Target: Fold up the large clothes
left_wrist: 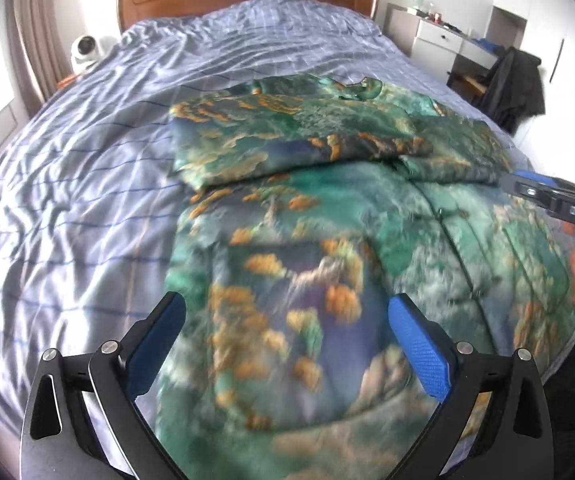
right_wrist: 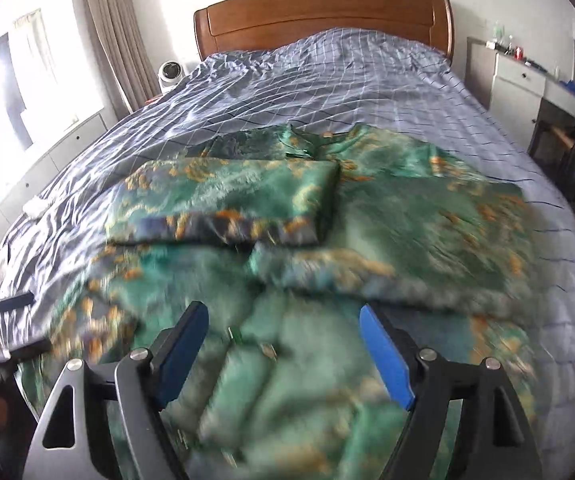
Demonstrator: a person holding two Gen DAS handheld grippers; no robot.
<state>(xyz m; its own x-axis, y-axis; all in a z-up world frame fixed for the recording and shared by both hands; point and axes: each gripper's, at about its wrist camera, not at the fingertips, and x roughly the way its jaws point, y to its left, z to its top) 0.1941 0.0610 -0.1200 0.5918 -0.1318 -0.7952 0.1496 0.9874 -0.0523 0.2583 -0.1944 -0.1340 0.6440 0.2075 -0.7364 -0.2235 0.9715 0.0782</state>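
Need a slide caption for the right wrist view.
Open right gripper above a green patterned garment, sleeves folded in, on a checked bedsheet.

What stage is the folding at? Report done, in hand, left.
Done: both sleeves of the green robe are folded in across its chest, on the bed. In hand: nothing; the left gripper and right gripper hang open above the lower half, and the pictures are blurred. Left: the long lower half lies unfolded and has yet to be brought up toward the collar.
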